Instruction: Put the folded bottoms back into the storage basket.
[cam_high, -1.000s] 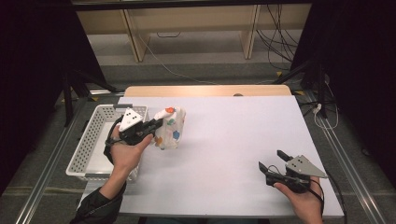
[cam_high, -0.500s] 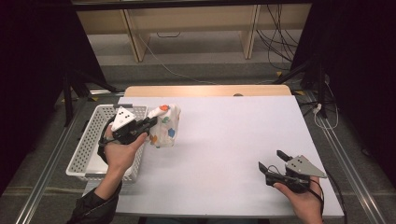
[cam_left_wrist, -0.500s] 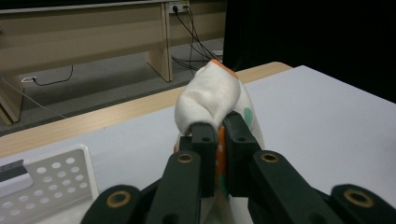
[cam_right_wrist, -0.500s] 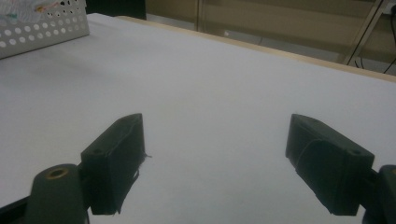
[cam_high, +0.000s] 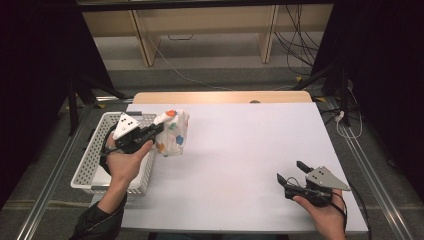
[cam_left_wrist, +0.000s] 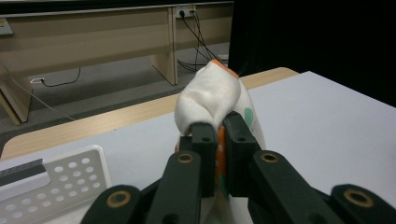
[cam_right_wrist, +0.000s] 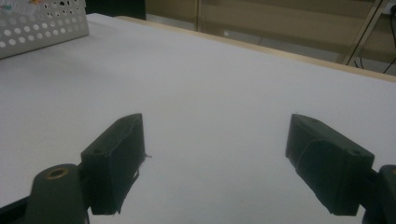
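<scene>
A white cloth (cam_high: 173, 135) with orange, green and blue patches hangs lifted above the table's left side, just right of the basket. My left gripper (cam_high: 159, 128) is shut on its upper edge; in the left gripper view the cloth (cam_left_wrist: 212, 95) bunches over the closed jaws of that gripper (cam_left_wrist: 220, 140). My right gripper (cam_high: 292, 172) rests low near the table's front right corner, open, with nothing between its fingers (cam_right_wrist: 119, 156).
A white perforated basket (cam_high: 95, 160) stands at the table's left edge, partly under my left hand; its corner (cam_right_wrist: 42, 21) shows far off in the right gripper view. The white tabletop (cam_high: 250, 145) stretches between both grippers. Wooden furniture legs and cables lie beyond the far edge.
My left gripper has carried the cloth a little leftward and away, toward the basket. The right gripper has stayed still.
</scene>
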